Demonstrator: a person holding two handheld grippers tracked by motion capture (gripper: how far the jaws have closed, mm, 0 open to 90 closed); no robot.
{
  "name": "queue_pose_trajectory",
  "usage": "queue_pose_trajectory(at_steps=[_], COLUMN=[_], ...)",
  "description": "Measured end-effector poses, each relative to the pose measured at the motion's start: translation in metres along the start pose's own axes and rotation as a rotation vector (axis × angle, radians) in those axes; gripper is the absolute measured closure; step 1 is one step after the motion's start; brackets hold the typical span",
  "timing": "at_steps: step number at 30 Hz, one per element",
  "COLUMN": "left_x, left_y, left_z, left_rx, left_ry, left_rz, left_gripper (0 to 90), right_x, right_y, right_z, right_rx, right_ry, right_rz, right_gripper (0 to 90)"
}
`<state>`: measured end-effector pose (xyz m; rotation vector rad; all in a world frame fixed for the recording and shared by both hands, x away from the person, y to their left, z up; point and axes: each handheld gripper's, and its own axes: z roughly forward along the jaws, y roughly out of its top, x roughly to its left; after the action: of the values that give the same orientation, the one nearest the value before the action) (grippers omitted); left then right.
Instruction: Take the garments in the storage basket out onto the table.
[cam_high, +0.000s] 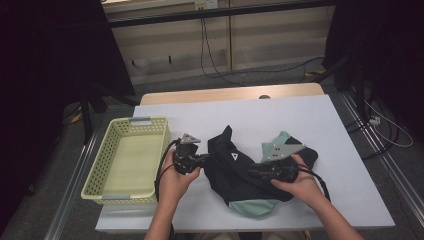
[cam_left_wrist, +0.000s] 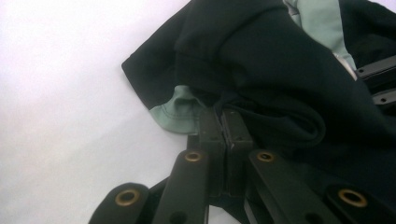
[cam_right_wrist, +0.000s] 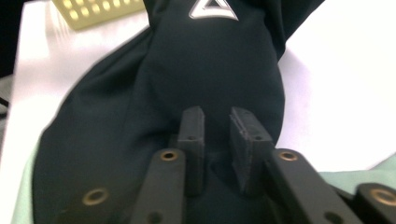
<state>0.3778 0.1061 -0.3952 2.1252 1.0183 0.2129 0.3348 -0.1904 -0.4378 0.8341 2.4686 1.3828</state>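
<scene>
Keep left gripper (cam_left_wrist: 223, 122) clamped tight on the black garment (cam_high: 235, 170) edge nearest the basket (cam_high: 112, 165). Slide right gripper (cam_right_wrist: 217, 122), jaws narrowly parted over cloth, away from basket before pinching, smoothing the fold against the counter (cam_high: 320, 125).

The high view looks forward and down over the table (cam_high: 320, 130). Both gripper views face closely along their jaws onto the shared black garment (cam_high: 235, 172).

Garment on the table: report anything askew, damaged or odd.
No damage shows. The black and mint garment lies crumpled, one corner sticking up, pinched by the shut left gripper. The yellow basket holds nothing.
</scene>
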Motion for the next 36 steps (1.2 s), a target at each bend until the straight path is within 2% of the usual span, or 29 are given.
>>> queue_pose_trajectory(at_steps=[5,8,10,13,18,20,21,22,23,25,28,30,31,33,35,36], left_x=[0.0,0.0,0.0,-0.001,-0.002,-0.003,-0.003,-0.003,-0.003,-0.002,-0.002,-0.003,-0.003,-0.002,0.0,0.0], left_y=[0.0,-0.001,-0.001,-0.001,-0.001,-0.001,-0.001,-0.001,-0.001,-0.001,-0.001,0.0,0.0,0.001,0.001,0.001], left_z=[0.0,0.002,0.002,0.004,0.006,0.007,0.007,0.008,0.008,0.008,0.008,0.008,0.008,0.007,0.005,0.005], left_rx=[0.0,-0.006,0.003,-0.001,-0.001,0.0,0.004,0.003,0.002,-0.003,-0.014,-0.025,-0.026,-0.021,-0.035,-0.044], left_ry=[-0.003,-0.002,-0.01,-0.015,-0.017,-0.024,-0.027,-0.027,-0.027,-0.026,-0.025,-0.021,-0.014,0.006,0.012,0.015], left_rz=[-0.009,-0.008,-0.009,-0.013,-0.008,-0.011,-0.009,-0.008,-0.007,-0.009,-0.01,-0.011,-0.007,0.006,-0.002,-0.004], left_gripper=[89.0,89.0,89.0,89.0,88.9,88.9,89.0,89.0,89.0,88.9,89.0,89.0,89.0,89.2,89.3,89.2], right_x=[0.0,-0.001,-0.003,-0.007,-0.013,-0.014,-0.014,-0.014,-0.013,-0.012,-0.013,-0.014,-0.015,-0.017,-0.023,-0.025], right_y=[-0.001,-0.002,-0.002,-0.002,-0.002,-0.002,-0.002,-0.003,-0.003,-0.002,-0.002,-0.002,-0.003,-0.004,-0.004,-0.005], right_z=[0.003,0.004,0.006,0.009,0.02,0.025,0.027,0.028,0.028,0.027,0.021,0.017,0.014,0.005,-0.01,-0.017], right_rx=[0.001,-0.001,-0.005,0.0,0.017,0.023,0.024,0.026,0.023,0.029,0.022,0.008,-0.002,-0.04,-0.074,-0.063], right_ry=[-0.017,-0.044,-0.048,-0.064,-0.044,-0.022,-0.013,0.021,0.04,0.035,0.026,0.014,0.007,-0.023,-0.096,-0.133], right_rz=[0.008,0.024,0.038,0.066,0.116,0.14,0.142,0.149,0.155,0.13,0.146,0.15,0.159,0.157,0.166,0.152], right_gripper=[67.5,56.5,52.3,37.6,28.1,28.2,33.2,45.1,46.7,54.1,67.9,73.8,76.2,87.3,87.5,87.6])
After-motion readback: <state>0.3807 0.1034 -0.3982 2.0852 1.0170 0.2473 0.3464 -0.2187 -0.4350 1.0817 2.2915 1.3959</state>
